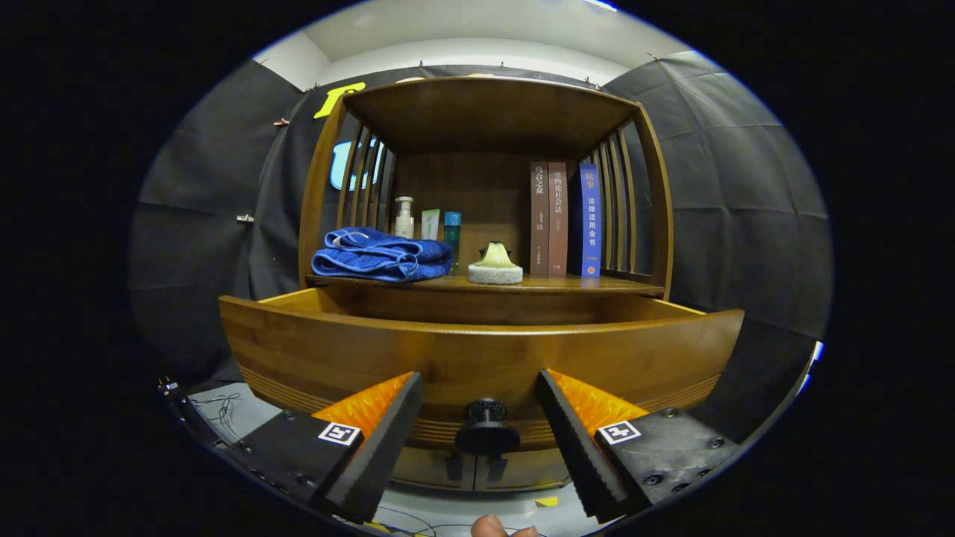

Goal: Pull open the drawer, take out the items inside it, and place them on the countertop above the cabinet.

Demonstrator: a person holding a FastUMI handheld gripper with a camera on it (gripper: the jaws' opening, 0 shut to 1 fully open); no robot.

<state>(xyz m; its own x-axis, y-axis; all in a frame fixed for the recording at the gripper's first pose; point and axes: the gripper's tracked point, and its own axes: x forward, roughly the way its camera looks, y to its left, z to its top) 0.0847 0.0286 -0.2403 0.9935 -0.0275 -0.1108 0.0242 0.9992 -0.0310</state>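
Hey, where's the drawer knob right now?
In the gripper view, the drawer knob sits low on the pulled-out drawer front, centred between the open tool fingers, touching neither.

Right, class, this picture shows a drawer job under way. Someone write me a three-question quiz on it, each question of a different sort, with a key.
1. True or false: the drawer is pulled out from the cabinet.
2. The knob sits where relative to the hand-held gripper?
A. between its open fingers, untouched
B. clamped by both fingers
C. far beyond the fingers
3. Fill in: on the countertop, the folded blue ____ lies beside the bottles.

Key: 1 true; 2 A; 3 towel.
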